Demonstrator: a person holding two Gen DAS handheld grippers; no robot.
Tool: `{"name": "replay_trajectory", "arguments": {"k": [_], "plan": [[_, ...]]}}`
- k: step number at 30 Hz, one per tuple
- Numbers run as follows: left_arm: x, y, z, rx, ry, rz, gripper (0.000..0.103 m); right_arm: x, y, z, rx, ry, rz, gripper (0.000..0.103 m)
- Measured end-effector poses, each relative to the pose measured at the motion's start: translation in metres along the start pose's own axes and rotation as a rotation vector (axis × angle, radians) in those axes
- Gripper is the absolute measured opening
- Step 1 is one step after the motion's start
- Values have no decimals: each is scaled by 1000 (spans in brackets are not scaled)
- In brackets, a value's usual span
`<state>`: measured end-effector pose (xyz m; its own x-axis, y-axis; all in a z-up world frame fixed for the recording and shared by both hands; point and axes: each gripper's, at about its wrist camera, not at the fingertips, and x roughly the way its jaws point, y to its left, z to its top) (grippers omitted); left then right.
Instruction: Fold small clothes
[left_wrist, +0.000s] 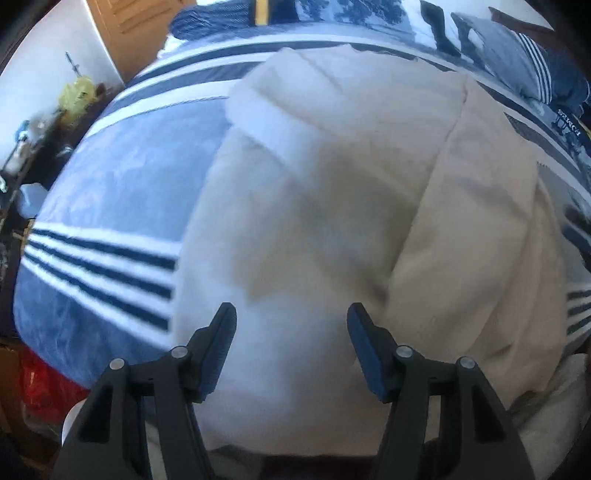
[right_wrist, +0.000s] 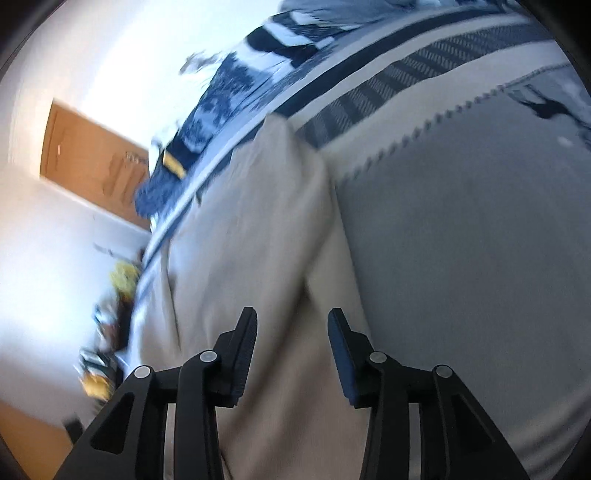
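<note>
In the left wrist view, far left is a blurred shelf w/ a yellow-green thing (left_wrist: 78, 92), then the blue striped blanket (left_wrist: 110, 206). On it lies the cream garment (left_wrist: 332, 192), spread over most of the bed, w/ a long crease running down its right part. The left gripper (left_wrist: 291, 314) hangs just above the garment's near edge, fingers wide apart, nothing between them.

In the right wrist view, a wooden door (right_wrist: 92, 155) stands at left by the white wall. The cream garment (right_wrist: 255, 236) is in the centre, the grey part of the blanket (right_wrist: 461, 236) right of it. The right gripper (right_wrist: 291, 317) is over the garment, fingers apart, holding nothing; contact w/ cloth I cannot tell.
</note>
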<state>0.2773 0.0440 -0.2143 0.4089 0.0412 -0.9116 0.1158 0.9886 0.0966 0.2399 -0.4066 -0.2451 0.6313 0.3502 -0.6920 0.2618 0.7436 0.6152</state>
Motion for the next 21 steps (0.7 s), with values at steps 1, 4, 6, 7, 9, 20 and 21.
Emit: {"name": "replay_trajectory", "arguments": {"k": [1,4,6,7,9,20,21], "plan": [[-2,3,-5,-1,-37,23,61,-9,2,-16,-9,5,-19,43],[-4,27,-23,-77,-79,42,64,-33,7,-50,-51,18,-57,43],[-3,46,-33,-142,-73,19,64,-46,15,-69,-102,13,-116,43],[-3,52,-37,-158,-75,24,65,-52,16,-76,-112,11,-134,44],[-5,57,-41,-146,-74,47,65,-63,15,-89,-101,4,-148,52],[-3,92,-53,-236,-14,-29,65,-81,5,-118,-36,-23,-291,73],[0,92,-54,-237,3,-30,65,-76,2,-119,-35,17,-296,73]]}}
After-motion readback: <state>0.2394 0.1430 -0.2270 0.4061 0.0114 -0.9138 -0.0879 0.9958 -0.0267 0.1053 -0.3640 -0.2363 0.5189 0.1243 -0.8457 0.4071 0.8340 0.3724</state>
